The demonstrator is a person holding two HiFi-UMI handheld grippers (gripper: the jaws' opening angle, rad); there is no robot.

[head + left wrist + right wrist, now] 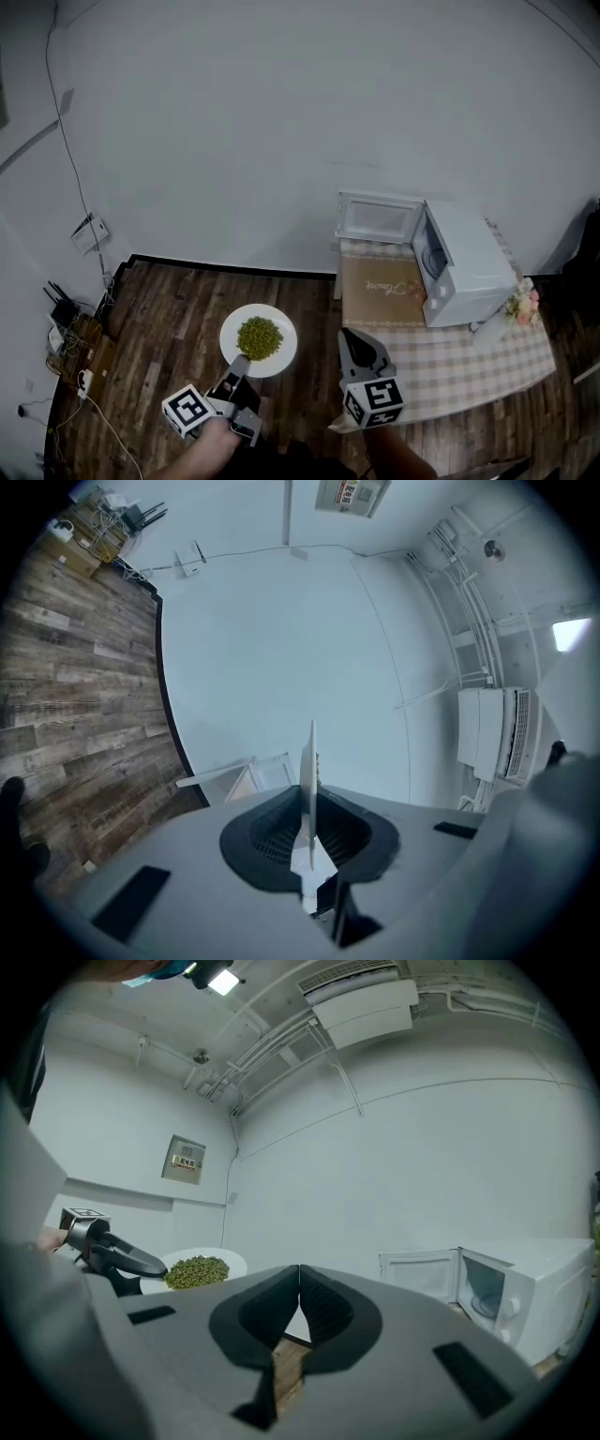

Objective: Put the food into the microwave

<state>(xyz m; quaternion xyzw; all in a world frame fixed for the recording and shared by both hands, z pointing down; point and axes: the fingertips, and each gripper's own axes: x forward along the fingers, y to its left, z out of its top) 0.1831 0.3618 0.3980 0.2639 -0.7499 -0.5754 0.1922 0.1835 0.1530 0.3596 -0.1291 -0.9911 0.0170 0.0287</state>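
Left gripper (309, 803) tight on plate (286, 352) rim

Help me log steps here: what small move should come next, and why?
Probably carry the plate level toward the microwave: the left gripper is clamped on its rim, loose green food lies on it, the microwave door stands open, and the microwave sits some way off on the table.

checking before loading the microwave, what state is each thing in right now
microwave door: swung open
microwave: on the table, nothing seen inside
plate: held by its rim above the floor
green food: heaped on the plate
left gripper: shut on the plate's rim
right gripper: shut, empty
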